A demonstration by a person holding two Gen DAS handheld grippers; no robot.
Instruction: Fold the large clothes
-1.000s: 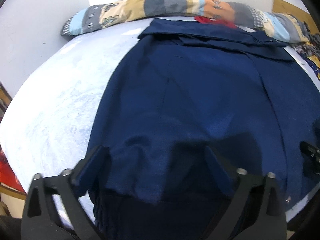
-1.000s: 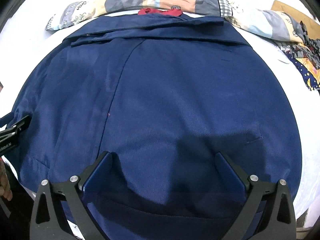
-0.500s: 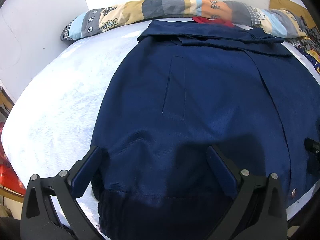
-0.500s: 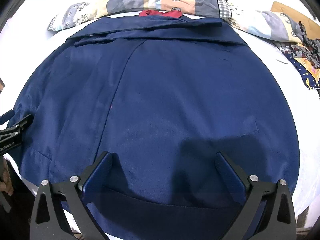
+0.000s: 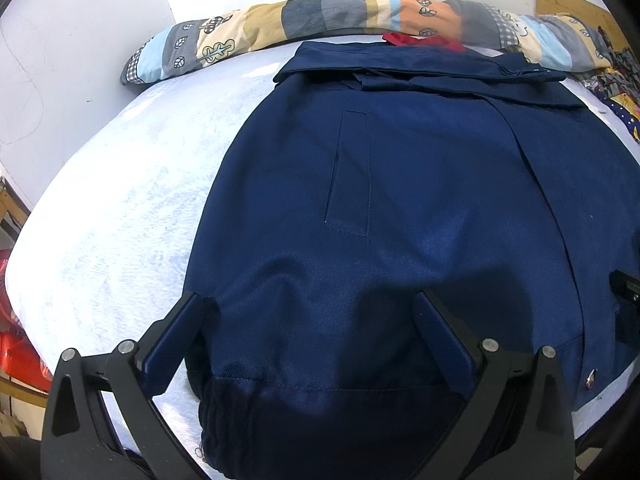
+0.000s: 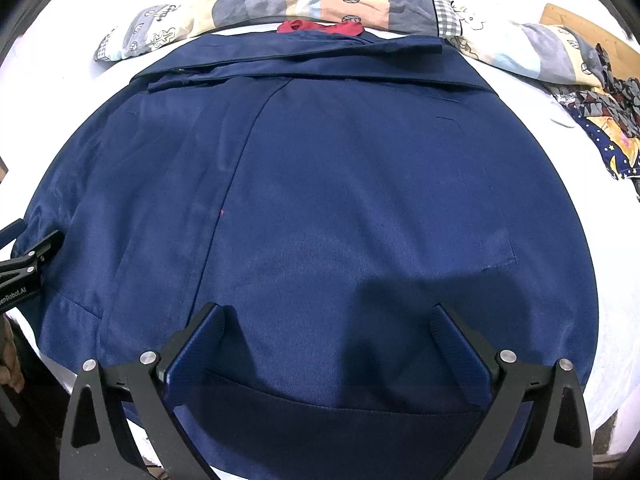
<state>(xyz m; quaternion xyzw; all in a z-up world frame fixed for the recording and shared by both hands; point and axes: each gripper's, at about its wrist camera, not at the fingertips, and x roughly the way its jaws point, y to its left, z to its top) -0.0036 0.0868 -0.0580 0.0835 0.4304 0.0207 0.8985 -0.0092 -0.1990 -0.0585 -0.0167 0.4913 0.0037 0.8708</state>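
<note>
A large navy blue jacket (image 5: 400, 200) lies spread flat on the white bed (image 5: 120, 220), its collar toward the far side and its elastic hem (image 5: 320, 412) nearest me. My left gripper (image 5: 308, 304) hovers open over the jacket's near left hem, nothing between its fingers. In the right wrist view the same jacket (image 6: 340, 200) fills the frame. My right gripper (image 6: 328, 316) stands open above the near right hem. The left gripper (image 6: 24, 264) shows at that view's left edge, and the right gripper's tip (image 5: 624, 288) at the left view's right edge.
A rolled patchwork quilt (image 5: 360, 28) lies along the far side of the bed against the white wall. A red cloth (image 6: 320, 26) peeks out behind the collar. Patterned dark clothes (image 6: 608, 120) sit at the far right. A red object (image 5: 16, 356) is beside the bed, lower left.
Both grippers have eased back and slightly up from the hem; the jacket has settled flatter, and more of its hem and a chest pocket seam now show. Both stayed open.
</note>
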